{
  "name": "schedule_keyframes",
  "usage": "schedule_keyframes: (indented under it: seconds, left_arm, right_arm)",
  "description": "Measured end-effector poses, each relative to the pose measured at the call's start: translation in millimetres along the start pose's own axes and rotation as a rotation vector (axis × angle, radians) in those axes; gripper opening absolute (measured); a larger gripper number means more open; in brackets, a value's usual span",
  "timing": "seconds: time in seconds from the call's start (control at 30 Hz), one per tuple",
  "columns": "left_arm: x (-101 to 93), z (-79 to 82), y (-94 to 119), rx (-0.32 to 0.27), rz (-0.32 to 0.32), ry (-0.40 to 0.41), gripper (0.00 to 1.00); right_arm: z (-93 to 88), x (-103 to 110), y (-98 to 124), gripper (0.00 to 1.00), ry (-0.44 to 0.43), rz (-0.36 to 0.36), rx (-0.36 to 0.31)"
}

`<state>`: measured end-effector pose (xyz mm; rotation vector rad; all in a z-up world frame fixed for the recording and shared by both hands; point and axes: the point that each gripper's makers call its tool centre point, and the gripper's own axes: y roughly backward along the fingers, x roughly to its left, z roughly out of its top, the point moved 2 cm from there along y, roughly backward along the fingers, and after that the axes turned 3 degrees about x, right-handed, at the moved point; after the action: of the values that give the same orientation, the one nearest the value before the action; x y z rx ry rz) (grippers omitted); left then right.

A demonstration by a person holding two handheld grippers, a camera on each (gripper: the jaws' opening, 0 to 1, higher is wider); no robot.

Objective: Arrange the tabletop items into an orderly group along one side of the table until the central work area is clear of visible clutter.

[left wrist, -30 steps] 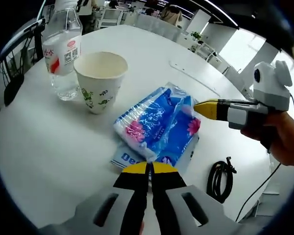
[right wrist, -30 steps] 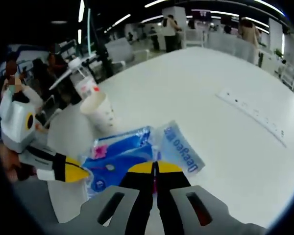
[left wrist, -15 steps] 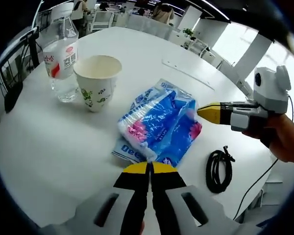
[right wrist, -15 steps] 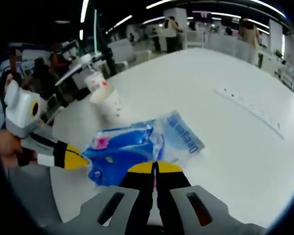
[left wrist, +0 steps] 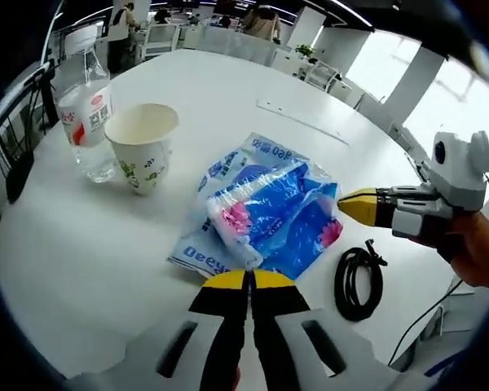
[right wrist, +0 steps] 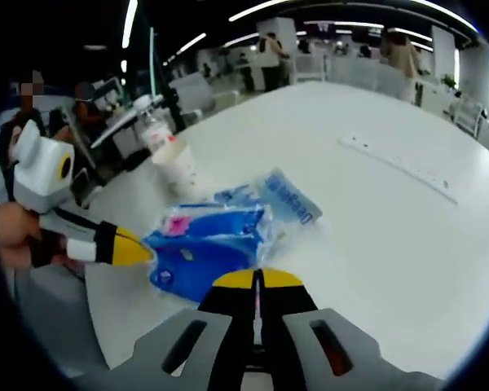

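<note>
Tissues (left wrist: 265,216) sit mid-worktop (left wrist: 81,244), farther from the cup (left wrist: 141,147) than a second ago as I drew both tools, left (left wrist: 248,281) and right (right wrist: 258,281), back, jaws pressed together, clutter uncleared

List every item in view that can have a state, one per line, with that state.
left gripper: jaws shut, holding nothing.
right gripper: jaws shut, holding nothing.
paper cup: upright, looks empty.
water bottle: upright, beside the cup.
blue tissue pack: lying on a flat printed packet.
black cable: coiled, on the table.
</note>
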<state>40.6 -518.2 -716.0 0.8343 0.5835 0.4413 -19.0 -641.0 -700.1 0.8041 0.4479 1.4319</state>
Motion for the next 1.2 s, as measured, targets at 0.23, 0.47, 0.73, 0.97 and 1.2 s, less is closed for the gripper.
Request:
schedule_keyframes:
  seconds: [0.23,0.47,0.73,0.97,1.2]
  left_arm:
    - [-16.1,8.4,-6.8,0.002,-0.017,-0.095,0.0]
    - [-36.4,14.9,-14.6,0.002,-0.038,-0.155,0.0]
    - [-59.6,15.8,-23.1,0.01,-0.068,-0.203,0.0]
    - [-77.9,14.1,-27.1,0.013,-0.09,-0.237,0.0]
    - [-90.8,14.6,-31.9,0.015,-0.106,-0.263,0.0]
  right_arm:
    - [-11.6,-10.1,16.3,0.0,-0.049,-0.031,-0.021]
    - [-24.6,-23.6,32.8,0.0,-0.093,-0.067,-0.032]
    - [-35.3,-39.2,51.4,0.0,-0.131,-0.106,-0.049]
    - [-48.6,-48.5,64.3,0.0,-0.159,-0.136,-0.048]
    - [-55.5,-54.5,73.7,0.0,-0.18,-0.157,-0.052]
